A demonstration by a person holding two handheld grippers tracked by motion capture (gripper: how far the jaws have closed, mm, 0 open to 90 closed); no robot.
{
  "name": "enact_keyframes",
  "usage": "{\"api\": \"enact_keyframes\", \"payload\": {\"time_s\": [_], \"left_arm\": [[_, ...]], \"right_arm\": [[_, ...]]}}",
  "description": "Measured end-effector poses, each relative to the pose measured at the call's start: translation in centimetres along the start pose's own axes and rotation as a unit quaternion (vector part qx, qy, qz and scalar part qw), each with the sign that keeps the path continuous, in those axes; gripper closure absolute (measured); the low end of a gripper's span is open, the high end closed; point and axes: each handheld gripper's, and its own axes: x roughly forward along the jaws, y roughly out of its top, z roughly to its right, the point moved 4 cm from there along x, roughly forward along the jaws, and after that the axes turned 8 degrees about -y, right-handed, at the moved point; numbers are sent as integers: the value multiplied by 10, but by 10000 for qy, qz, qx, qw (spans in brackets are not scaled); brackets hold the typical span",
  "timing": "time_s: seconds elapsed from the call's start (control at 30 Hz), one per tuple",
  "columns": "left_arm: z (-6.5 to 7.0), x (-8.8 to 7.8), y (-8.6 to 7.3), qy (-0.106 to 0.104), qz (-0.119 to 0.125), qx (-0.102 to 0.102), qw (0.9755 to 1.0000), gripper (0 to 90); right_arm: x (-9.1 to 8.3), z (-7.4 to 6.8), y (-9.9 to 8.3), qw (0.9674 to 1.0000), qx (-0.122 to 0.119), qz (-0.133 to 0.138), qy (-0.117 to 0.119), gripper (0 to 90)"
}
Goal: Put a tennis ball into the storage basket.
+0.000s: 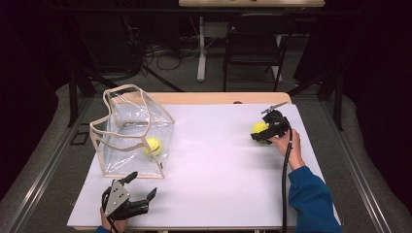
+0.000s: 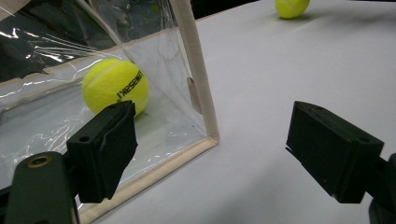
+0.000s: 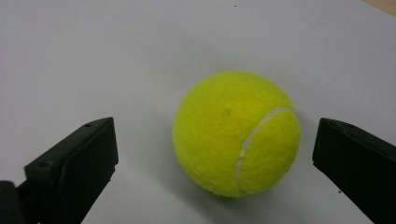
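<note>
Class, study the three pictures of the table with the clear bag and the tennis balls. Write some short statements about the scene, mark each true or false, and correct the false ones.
1. One tennis ball lies inside the clear bag. True.
2. The right claw is shut on the second ball. False: its jaws stand open on either side of it.
3. The left claw holds the bag's handle. False: it is open, beside the bag.
4. The table top is white. True.
</note>
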Motion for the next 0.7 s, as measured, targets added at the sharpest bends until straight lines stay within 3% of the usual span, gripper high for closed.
{"api": "enact_keyframes", "payload": {"time_s": [0.47, 0.7], "left_arm": [[0, 0, 0, -9, 16, 12, 10000, 162], [0, 0, 0, 0, 9, -7, 10000, 162]], "right_arm": [[10, 6, -5, 9997, 114, -202, -89, 2], [16, 6, -6, 9994, 149, -297, -92, 79]]}}
